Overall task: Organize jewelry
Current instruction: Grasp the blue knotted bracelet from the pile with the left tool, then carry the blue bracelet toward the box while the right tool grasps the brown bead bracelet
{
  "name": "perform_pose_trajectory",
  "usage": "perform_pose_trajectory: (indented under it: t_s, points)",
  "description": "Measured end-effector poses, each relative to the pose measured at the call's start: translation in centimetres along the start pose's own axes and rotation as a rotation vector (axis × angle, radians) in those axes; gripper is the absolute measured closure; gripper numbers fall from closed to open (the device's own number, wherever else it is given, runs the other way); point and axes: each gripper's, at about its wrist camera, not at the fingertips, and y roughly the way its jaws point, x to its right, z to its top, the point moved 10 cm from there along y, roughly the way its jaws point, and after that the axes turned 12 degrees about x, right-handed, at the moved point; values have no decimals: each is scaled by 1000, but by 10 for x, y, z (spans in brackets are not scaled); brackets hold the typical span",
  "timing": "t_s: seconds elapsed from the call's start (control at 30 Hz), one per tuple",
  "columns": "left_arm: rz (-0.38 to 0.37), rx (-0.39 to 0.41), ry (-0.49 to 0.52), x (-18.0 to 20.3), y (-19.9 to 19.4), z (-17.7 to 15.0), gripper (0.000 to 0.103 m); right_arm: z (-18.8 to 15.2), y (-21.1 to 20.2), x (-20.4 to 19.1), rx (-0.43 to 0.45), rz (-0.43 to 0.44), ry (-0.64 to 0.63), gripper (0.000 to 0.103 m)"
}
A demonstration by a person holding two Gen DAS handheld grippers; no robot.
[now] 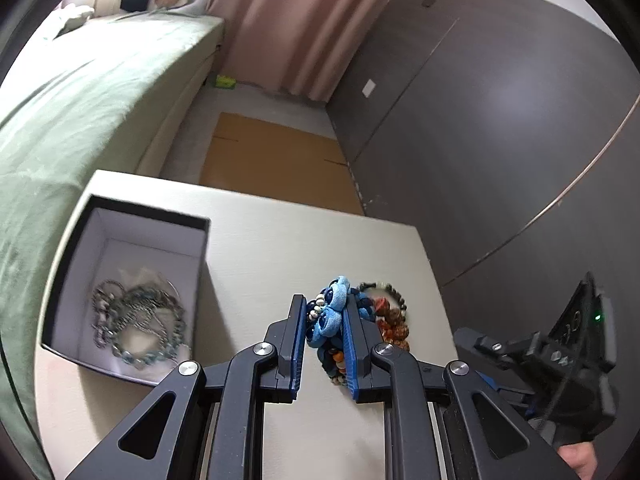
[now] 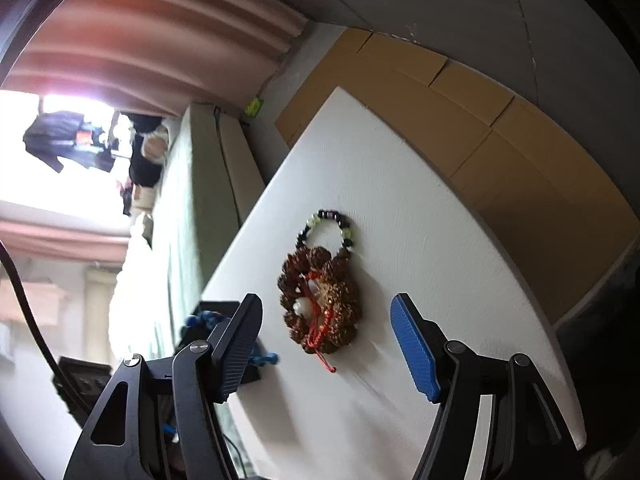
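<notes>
My left gripper [image 1: 325,312] is shut on a blue beaded bracelet with plush blue charms [image 1: 330,316], held just above the white table [image 1: 256,236]. Behind it lie a brown seed bracelet [image 1: 394,322] and a black and pale bead bracelet [image 1: 384,288]. An open black box with white lining [image 1: 128,280] at the left holds several silver chains [image 1: 136,320]. My right gripper [image 2: 326,322] is open, with the brown seed bracelet [image 2: 320,304] and the bead bracelet [image 2: 328,228] on the table between and beyond its fingers.
A green-covered bed [image 1: 72,112] runs along the left. Flat cardboard [image 1: 276,160] lies on the floor beyond the table. A grey wall [image 1: 500,120] and pink curtain [image 1: 296,20] stand behind. The right gripper's body [image 1: 560,356] shows at the lower right.
</notes>
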Motion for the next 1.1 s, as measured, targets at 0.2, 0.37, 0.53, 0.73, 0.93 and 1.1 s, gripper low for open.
perform_pose_trajectory:
  t_s: [0.2, 0.37, 0.53, 0.73, 0.93, 1.1]
  points:
    - [-20, 12, -16, -9, -14, 9, 85, -1, 9, -1, 30, -56, -90, 46]
    - [-32, 15, -34, -20, -23, 16, 85, -4, 22, -2, 28, -98, -158, 56]
    - [-31, 21, -42, -33, -34, 22, 85, -3, 36, -1, 40, -163, -239, 68]
    - [-4, 43, -55, -55, -51, 30, 85, -4, 41, -4, 43, -218, -328, 78]
    - [23, 90, -81, -77, -72, 45, 85, -11, 31, -6, 35, -189, -308, 83]
    - [48, 128, -129, -100, -91, 56, 85, -16, 10, -28, 66, -95, -306, 84]
